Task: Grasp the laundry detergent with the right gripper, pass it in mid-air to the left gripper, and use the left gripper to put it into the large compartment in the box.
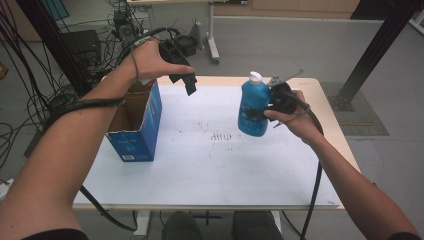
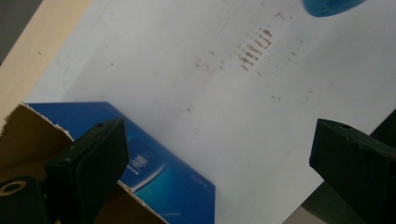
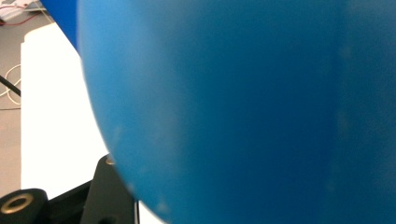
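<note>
A blue bottle [image 1: 252,107] with a white cap hangs upright above the right half of the table, and my right gripper [image 1: 265,111] is shut on its side. In the right gripper view the bottle [image 3: 243,112] is a close blue blur over one black jaw at the lower left. My left gripper [image 1: 187,80] is held in the air over the far corner of an open blue cardboard box [image 1: 137,122]. It stands open with nothing between its jaws [image 2: 215,128]. Below them lie the box's torn rim and blue side [image 2: 159,168].
A white mat [image 1: 210,170] covers the wooden table, with brown stains [image 1: 222,136] near its middle. The box stands at the table's left edge. Cables and black frame posts [image 1: 55,45] crowd the floor at the far left, and another post [image 1: 375,47] rises at the right.
</note>
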`<state>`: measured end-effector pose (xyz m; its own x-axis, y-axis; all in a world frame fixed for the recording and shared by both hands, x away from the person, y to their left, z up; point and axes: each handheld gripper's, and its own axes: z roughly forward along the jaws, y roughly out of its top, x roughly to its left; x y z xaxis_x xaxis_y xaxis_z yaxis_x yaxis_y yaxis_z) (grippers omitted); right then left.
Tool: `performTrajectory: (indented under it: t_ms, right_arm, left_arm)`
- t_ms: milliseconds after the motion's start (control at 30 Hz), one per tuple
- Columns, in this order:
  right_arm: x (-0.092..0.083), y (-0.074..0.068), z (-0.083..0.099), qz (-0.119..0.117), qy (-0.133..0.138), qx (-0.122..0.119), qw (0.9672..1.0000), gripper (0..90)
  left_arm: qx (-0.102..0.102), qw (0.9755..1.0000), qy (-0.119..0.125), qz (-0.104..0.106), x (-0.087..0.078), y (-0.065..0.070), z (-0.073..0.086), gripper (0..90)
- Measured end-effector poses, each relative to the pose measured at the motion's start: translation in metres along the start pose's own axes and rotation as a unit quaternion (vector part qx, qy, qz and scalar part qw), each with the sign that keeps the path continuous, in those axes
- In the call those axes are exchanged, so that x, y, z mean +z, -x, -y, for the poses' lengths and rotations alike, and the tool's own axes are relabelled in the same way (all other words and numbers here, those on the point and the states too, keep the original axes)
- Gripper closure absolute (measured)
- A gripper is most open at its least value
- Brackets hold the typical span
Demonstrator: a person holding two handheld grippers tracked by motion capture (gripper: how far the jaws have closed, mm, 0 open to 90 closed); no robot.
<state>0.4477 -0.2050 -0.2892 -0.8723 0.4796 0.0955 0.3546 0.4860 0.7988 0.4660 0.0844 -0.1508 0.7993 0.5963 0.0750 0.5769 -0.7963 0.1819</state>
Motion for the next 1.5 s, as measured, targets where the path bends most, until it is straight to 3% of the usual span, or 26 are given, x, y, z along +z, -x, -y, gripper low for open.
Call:
performTrajectory:
  t_ms: [233, 433, 467, 567, 867, 967, 1133, 1500]
  right_arm:
    - [0.027, -0.006, -0.047, -0.031, -0.002, -0.038, 0.9988, 44.5]
    - [0.052, -0.013, -0.064, -0.068, 0.002, -0.059, 0.9959, 44.4]
    - [0.061, -0.016, -0.067, -0.079, 0.005, -0.065, 0.9947, 44.5]
    - [0.074, -0.021, -0.070, -0.092, 0.006, -0.074, 0.9929, 44.4]
    - [0.100, -0.037, -0.069, -0.124, 0.003, -0.102, 0.9870, 44.3]
    - [0.108, -0.048, -0.070, -0.144, 0.001, -0.115, 0.9828, 44.3]
    - [0.112, -0.060, -0.072, -0.158, -0.001, -0.134, 0.9782, 44.3]
    - [0.103, -0.071, -0.071, -0.168, 0.023, -0.143, 0.9751, 44.2]
  left_arm:
    - [0.050, 0.9988, 0.000, -0.002, -0.024, -0.002, -0.004, 5.3]
    - [0.070, 0.9975, -0.002, -0.001, -0.029, -0.001, -0.005, 5.3]
    - [0.077, 0.9970, -0.011, 0.003, -0.028, 0.000, -0.005, 5.2]
    - [0.085, 0.9960, -0.028, -0.001, -0.024, 0.003, -0.005, 5.3]
    - [0.105, 0.9938, -0.034, 0.006, -0.021, 0.010, -0.001, 5.2]
    - [0.108, 0.9934, -0.036, 0.008, -0.019, 0.011, 0.001, 5.3]
    - [0.122, 0.9915, -0.043, 0.010, -0.015, 0.017, 0.001, 5.3]
    - [0.141, 0.9887, -0.048, 0.022, -0.010, 0.030, 0.000, 5.3]
